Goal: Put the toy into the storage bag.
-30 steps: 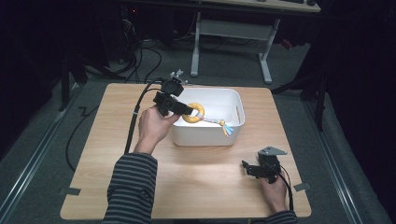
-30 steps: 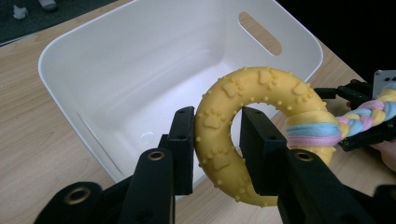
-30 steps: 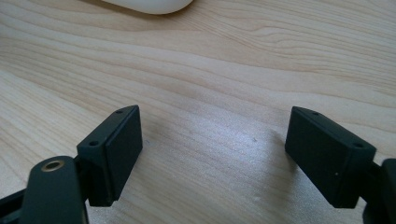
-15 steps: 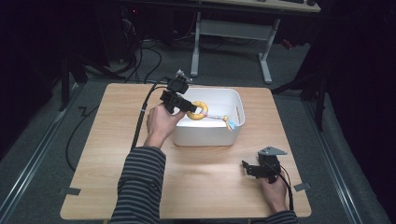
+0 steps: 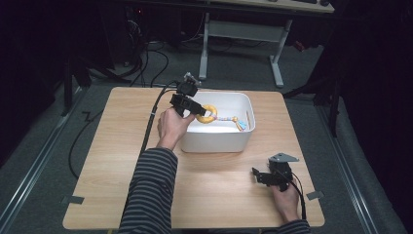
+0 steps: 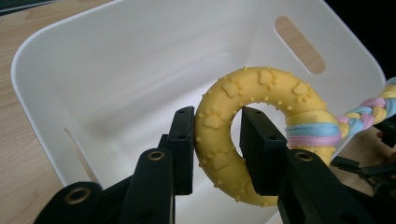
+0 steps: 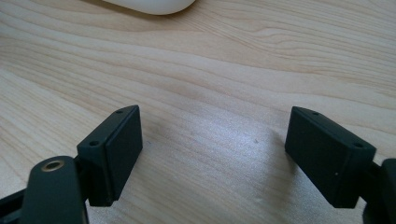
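From above, the wooden table (image 5: pixel 117 161) carries a white bin (image 5: pixel 216 139) set toward its far side, and the person's left hand (image 5: pixel 171 126) reaches in over the bin's left rim with the left gripper (image 5: pixel 197 109). It holds a yellow ring toy (image 5: pixel 208 115) above the bin's inside, and a braided pastel rope (image 5: pixel 228 118) runs off the ring to the right toward a frayed blue end near the far wall. A striped sleeve (image 5: pixel 148 192) covers that forearm. Down at the near right corner the right hand (image 5: pixel 285 200) keeps the right gripper (image 5: pixel 258 174) low over bare wood, well apart from the bin, its cable (image 5: pixel 301 195) looping back toward the table edge. In the left gripper view the left gripper (image 6: pixel 215 140) has its two black jaws pinched on the ring (image 6: pixel 261 93), one outside the band and one through the hole, pressing the paw-print rubber between them. The rope (image 6: pixel 362 116), in pink, blue and yellow, is knotted round the ring's right side and leaves at the right edge. Behind it sits the bin (image 6: pixel 93 70), with a handle slot (image 6: pixel 299 44) in its far wall. In the right gripper view the right gripper (image 7: pixel 212 149) has its jaws spread wide with nothing between them but the table (image 7: pixel 210 70); a curved white bin corner (image 7: pixel 149 5) shows at the top.
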Action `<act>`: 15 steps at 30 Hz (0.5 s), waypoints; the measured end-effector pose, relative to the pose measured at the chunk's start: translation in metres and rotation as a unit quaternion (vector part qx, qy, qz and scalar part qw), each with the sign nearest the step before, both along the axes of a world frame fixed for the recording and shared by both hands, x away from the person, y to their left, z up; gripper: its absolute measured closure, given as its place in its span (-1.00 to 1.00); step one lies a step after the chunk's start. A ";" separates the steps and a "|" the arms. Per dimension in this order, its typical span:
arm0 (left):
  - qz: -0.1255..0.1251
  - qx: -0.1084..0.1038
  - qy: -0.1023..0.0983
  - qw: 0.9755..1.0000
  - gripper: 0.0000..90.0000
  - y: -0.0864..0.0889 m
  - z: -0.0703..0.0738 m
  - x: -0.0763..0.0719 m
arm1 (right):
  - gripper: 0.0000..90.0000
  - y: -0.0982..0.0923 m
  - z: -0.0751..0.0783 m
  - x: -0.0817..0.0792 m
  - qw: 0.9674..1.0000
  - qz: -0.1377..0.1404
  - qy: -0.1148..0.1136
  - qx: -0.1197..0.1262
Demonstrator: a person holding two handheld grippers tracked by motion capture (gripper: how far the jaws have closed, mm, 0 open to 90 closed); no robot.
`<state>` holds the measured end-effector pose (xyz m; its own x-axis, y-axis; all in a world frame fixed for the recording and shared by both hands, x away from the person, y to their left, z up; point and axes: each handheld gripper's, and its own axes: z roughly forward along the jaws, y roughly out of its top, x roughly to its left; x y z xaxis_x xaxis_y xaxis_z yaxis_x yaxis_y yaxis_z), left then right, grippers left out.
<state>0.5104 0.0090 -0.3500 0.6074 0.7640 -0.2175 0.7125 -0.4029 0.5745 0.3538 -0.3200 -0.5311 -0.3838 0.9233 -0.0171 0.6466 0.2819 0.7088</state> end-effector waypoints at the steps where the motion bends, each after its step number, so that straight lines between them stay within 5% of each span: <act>1: 0.000 0.002 0.001 1.000 0.48 0.000 -0.001 0.000 | -0.58 0.000 0.000 0.000 1.000 0.000 0.000 0.000; 10: 0.038 0.002 0.015 0.999 0.48 0.000 -0.024 0.009 | -0.58 0.000 0.000 0.000 1.000 0.000 -0.001 0.000; 15: 0.039 0.011 0.026 0.999 0.48 -0.002 -0.036 0.011 | -0.58 0.000 0.000 -0.001 1.000 0.004 -0.001 -0.002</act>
